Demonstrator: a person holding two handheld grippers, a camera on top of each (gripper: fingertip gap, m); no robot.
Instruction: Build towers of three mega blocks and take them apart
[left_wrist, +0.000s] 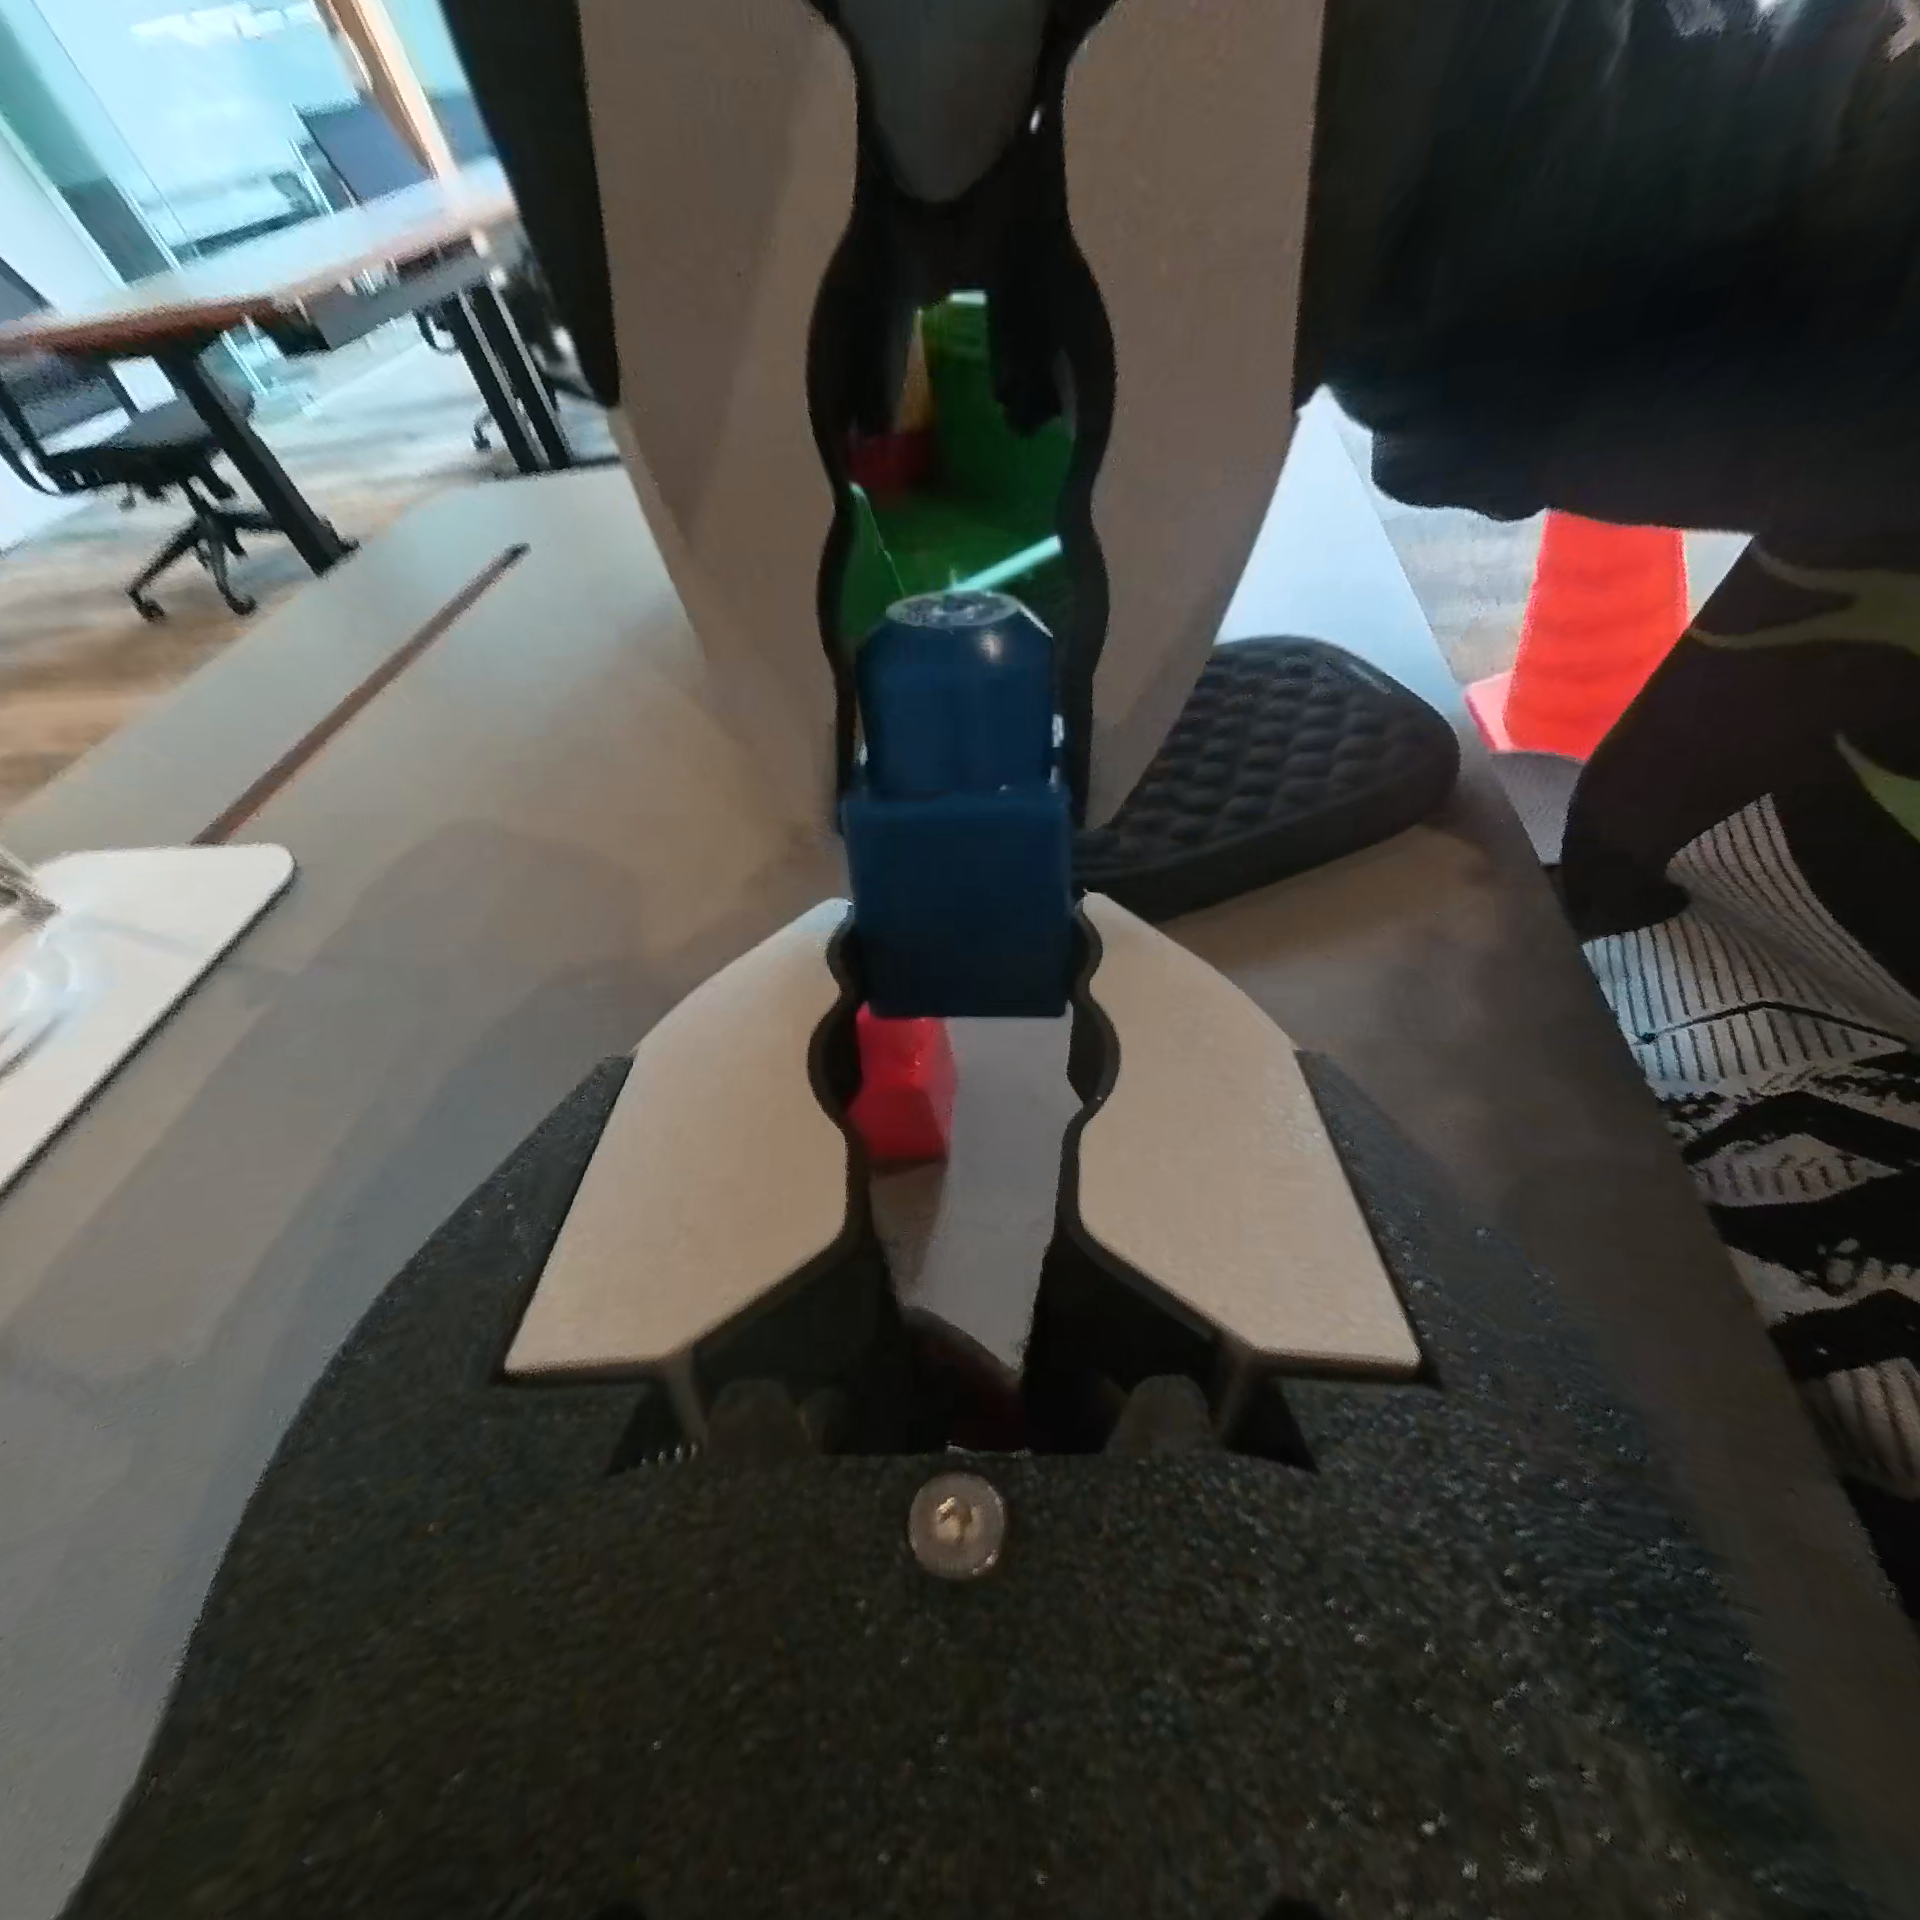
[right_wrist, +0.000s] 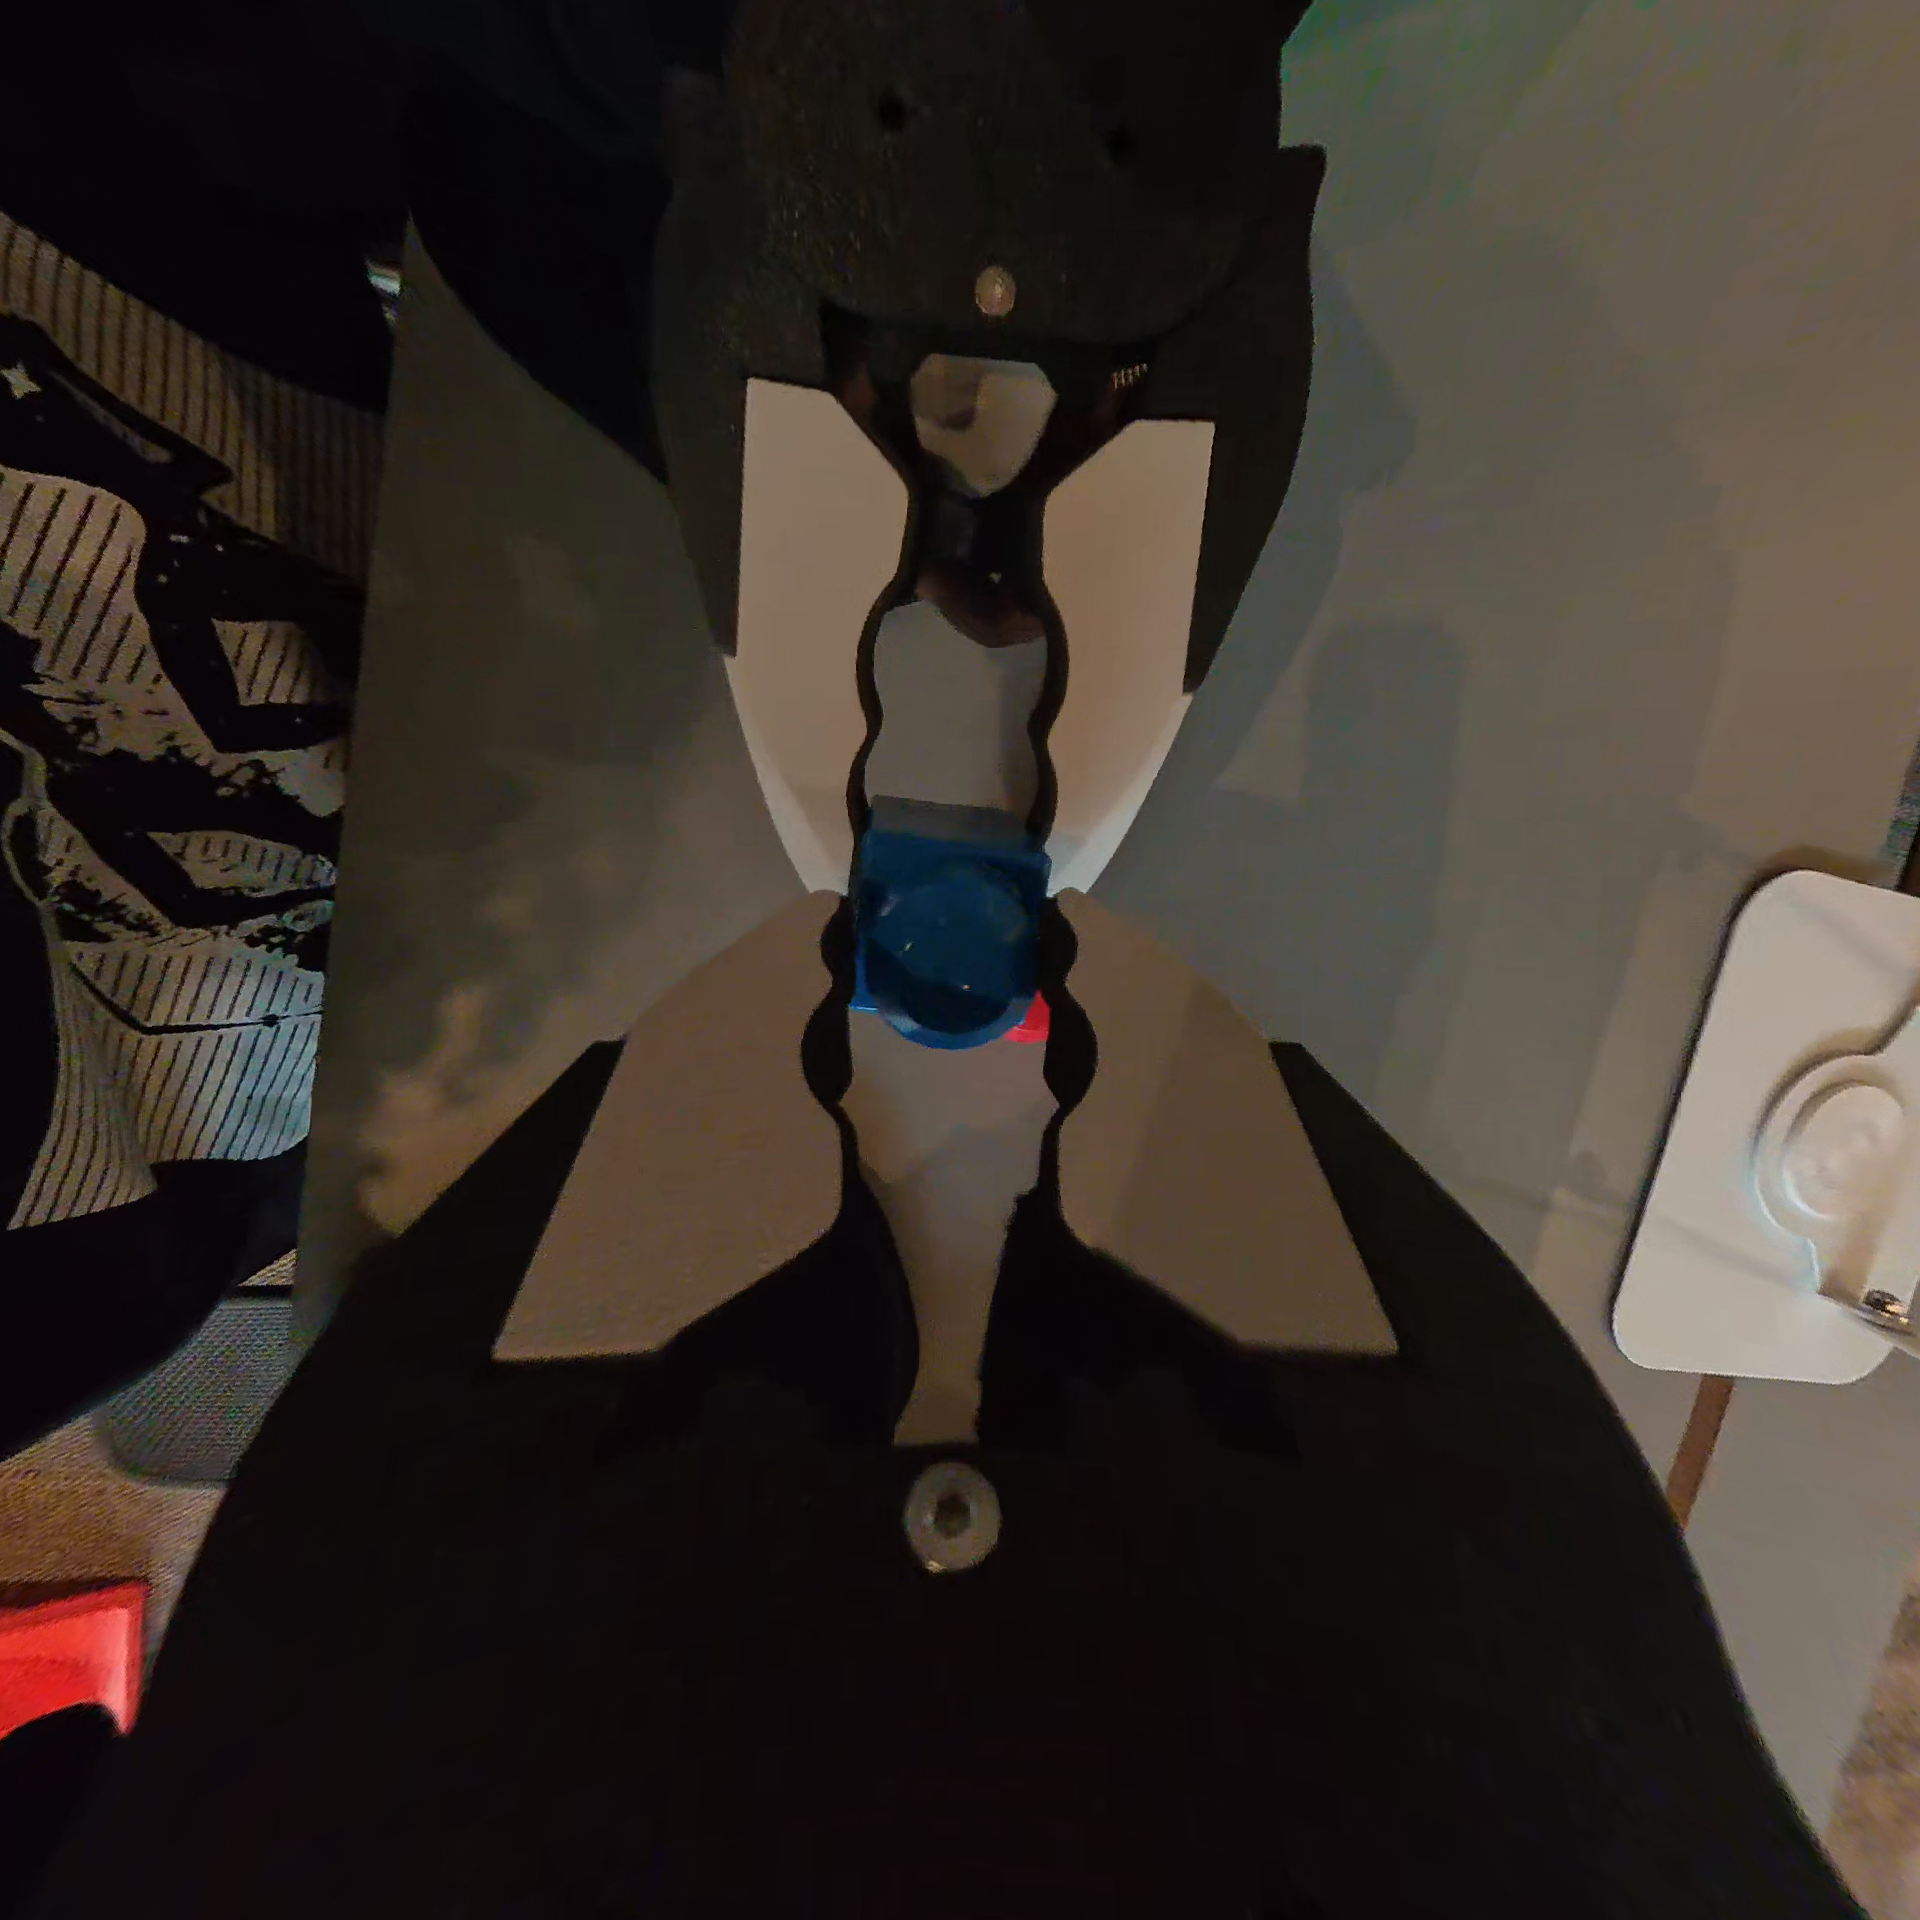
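Gripping the same blue mega block (left_wrist: 958, 914) from opposite ends, the two claws meet tip to tip over a pale grey tabletop (left_wrist: 416, 935). In the left wrist view, the left claw (left_wrist: 961, 961) has its white fingers (left_wrist: 727, 1122) clamped on the lower square body of the block, whose round stud points away from the camera. The right claw (left_wrist: 961, 727) faces it from the far side, its fingers closed against the stud. Just below the blue block, between the left fingers, a red mega block (left_wrist: 902, 1086) shows; whether the two blocks are joined cannot be told. Through the gap of the far claw, blurred green and red shapes appear, too unclear to name.

In the right wrist view, the blue block (right_wrist: 943, 940) is seen stud-on, held between the tips of the right claw (right_wrist: 945, 971), with the left claw (right_wrist: 951, 831) opposite. A sliver of the red block (right_wrist: 1029, 1016) peeks out at the blue block's lower right corner.

A white flat stand base (right_wrist: 1766, 1132) lies on the tabletop well to one side. A black textured pad (left_wrist: 1257, 769) rests beyond the claws, an orange cone (left_wrist: 1590, 644) stands behind it, and a person's black-and-white striped sleeve (left_wrist: 1704, 1039) is at the right edge.
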